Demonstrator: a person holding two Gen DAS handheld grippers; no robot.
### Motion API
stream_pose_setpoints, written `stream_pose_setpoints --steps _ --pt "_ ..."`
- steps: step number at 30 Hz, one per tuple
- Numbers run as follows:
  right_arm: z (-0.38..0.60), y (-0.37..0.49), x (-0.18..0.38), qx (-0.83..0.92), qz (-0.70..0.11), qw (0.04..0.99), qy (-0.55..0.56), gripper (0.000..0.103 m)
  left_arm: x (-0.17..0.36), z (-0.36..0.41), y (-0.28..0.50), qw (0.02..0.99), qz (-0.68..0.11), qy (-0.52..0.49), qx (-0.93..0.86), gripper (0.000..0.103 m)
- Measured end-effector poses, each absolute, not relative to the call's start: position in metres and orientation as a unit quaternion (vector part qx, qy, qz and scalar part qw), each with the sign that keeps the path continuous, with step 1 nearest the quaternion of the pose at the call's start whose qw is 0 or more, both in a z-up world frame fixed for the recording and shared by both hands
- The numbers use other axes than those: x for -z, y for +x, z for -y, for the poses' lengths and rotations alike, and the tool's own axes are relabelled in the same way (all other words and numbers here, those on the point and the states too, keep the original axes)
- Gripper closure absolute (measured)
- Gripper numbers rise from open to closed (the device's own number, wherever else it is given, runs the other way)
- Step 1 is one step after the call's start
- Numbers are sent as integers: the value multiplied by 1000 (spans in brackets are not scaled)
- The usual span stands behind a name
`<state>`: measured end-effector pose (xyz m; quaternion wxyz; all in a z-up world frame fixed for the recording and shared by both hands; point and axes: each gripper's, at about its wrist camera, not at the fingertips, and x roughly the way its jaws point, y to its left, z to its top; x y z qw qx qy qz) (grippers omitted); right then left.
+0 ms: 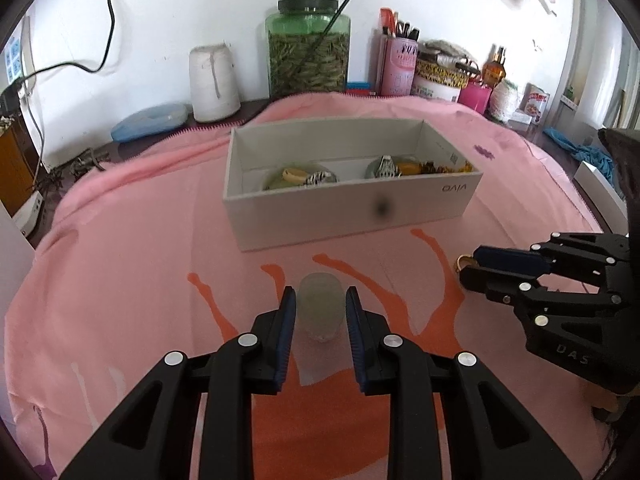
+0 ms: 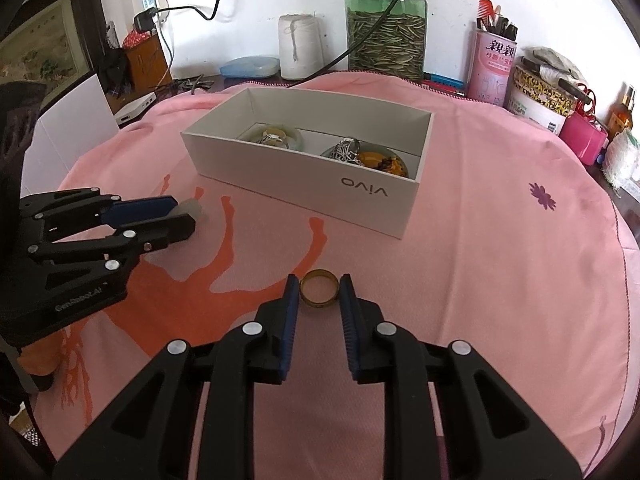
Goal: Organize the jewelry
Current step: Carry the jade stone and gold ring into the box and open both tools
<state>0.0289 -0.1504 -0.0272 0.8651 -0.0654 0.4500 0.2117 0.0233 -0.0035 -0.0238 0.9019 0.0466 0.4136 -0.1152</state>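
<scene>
A pale green jade bangle (image 1: 320, 306) lies on the pink cloth between the fingers of my left gripper (image 1: 320, 300), which is open around it; it also shows in the right wrist view (image 2: 191, 209). A gold ring (image 2: 319, 288) lies on the cloth between the fingers of my right gripper (image 2: 319, 286), open around it; a bit of the ring shows in the left wrist view (image 1: 463, 261). A white "vivo" box (image 1: 352, 210) (image 2: 304, 190) behind holds several rings, bangles and amber pieces.
The pink cloth (image 1: 140, 240) covers the table. At the back stand a green jar (image 1: 308, 48), a white thread spool (image 1: 214, 82), a blue case (image 1: 150, 120), a pink pen tin (image 2: 494, 68) and other clutter. A cable hangs over the jar.
</scene>
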Motion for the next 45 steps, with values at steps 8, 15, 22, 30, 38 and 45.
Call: stream_pose_setpoints --steps 8,15,22,30,38,45 --pt "159 24 4 -207 -408 888 -47 83 9 12 11 918 -376 64 108 78" --pt "164 21 -5 -201 -393 897 -31 83 -2 20 -3 930 -347 74 100 78" --pt "165 13 -16 -198 -376 905 -15 83 -13 20 -13 941 -321 75 81 78" --pt "165 15 -53 -199 -341 919 13 83 -41 17 -5 953 -288 75 60 78" --pt "156 62 -115 -214 -301 928 60 83 -109 7 44 966 -251 22 48 78" --pt "153 90 -90 -220 -336 913 64 83 -93 5 62 960 -274 2 58 78"
